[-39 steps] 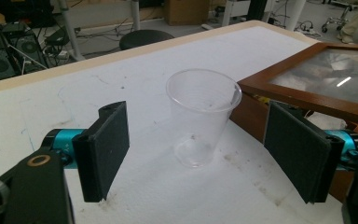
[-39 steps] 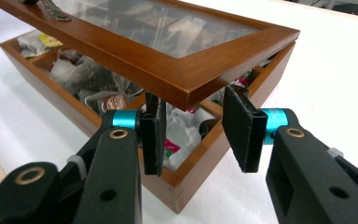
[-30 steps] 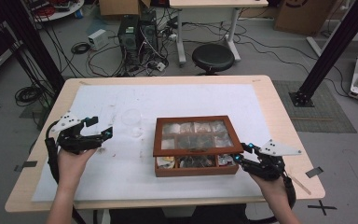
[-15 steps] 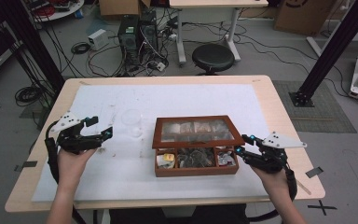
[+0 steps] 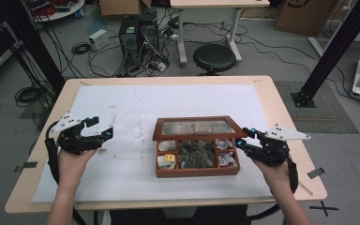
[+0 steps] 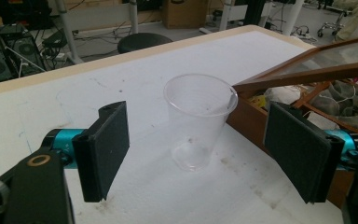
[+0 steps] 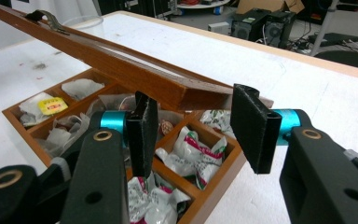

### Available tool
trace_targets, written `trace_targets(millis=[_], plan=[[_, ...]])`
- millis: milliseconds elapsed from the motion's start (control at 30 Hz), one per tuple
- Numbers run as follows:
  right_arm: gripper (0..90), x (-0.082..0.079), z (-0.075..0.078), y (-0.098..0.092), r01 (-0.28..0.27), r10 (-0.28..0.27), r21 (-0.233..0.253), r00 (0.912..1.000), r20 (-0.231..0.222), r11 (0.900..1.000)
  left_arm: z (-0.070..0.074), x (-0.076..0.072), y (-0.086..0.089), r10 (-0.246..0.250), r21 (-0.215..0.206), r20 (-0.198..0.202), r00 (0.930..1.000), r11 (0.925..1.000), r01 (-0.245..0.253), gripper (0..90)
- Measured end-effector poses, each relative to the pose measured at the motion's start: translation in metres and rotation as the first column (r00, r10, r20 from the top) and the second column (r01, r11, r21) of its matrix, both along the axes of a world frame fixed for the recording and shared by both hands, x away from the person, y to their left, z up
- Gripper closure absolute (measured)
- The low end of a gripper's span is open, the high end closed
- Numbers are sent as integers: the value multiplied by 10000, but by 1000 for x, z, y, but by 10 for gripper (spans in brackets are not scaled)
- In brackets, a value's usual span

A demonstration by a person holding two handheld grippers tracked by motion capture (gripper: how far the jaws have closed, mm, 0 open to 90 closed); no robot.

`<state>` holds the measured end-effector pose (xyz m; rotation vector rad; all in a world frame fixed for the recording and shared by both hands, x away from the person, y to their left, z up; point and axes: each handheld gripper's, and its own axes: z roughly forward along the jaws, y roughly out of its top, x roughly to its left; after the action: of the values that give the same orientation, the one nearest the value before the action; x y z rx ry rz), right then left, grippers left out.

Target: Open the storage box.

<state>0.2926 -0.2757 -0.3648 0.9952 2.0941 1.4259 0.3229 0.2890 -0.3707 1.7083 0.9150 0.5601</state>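
Wooden and glass-topped, the tea box [image 5: 197,149] is sitting near the middle of the white sheet [image 5: 122,178] that covers the table [image 5: 281,98], and its lid [image 5: 198,127] is now standing raised at the front. A second ago the lid was lying nearly flat over the compartments, hiding most of them; now the whole front row and the middle are showing, with tea bags and wrapped packets [image 7: 193,147] lying inside.

The right gripper [image 5: 243,138] is hovering at the box's right end, by the corner of the lid, having moved in from a spot lower and further right of the box. In the right gripper view its jaws are standing apart, with the lid's corner [image 7: 205,91] just beyond them; whether either pad is touching the wood, I cannot tell. The right hand [image 5: 274,171] is gripping the tool from behind.

The left gripper [image 5: 102,129] is staying where it was, well to the left of the box, its jaws wide apart and holding nothing. In the left gripper view they are pointing at a clear plastic cup [image 6: 199,119], which is standing upright on the sheet just beside the box's left end, empty as far as the picture shows. The cup has not shifted.
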Motion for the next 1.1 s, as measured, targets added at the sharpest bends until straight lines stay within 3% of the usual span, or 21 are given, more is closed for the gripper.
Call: trace_targets(millis=[1100], plan=[[518, 35, 27, 6, 392, -411, 552, 9986, 328, 9977, -1, 2, 0, -60, -15, -59, 10000, 10000, 60, 225]])
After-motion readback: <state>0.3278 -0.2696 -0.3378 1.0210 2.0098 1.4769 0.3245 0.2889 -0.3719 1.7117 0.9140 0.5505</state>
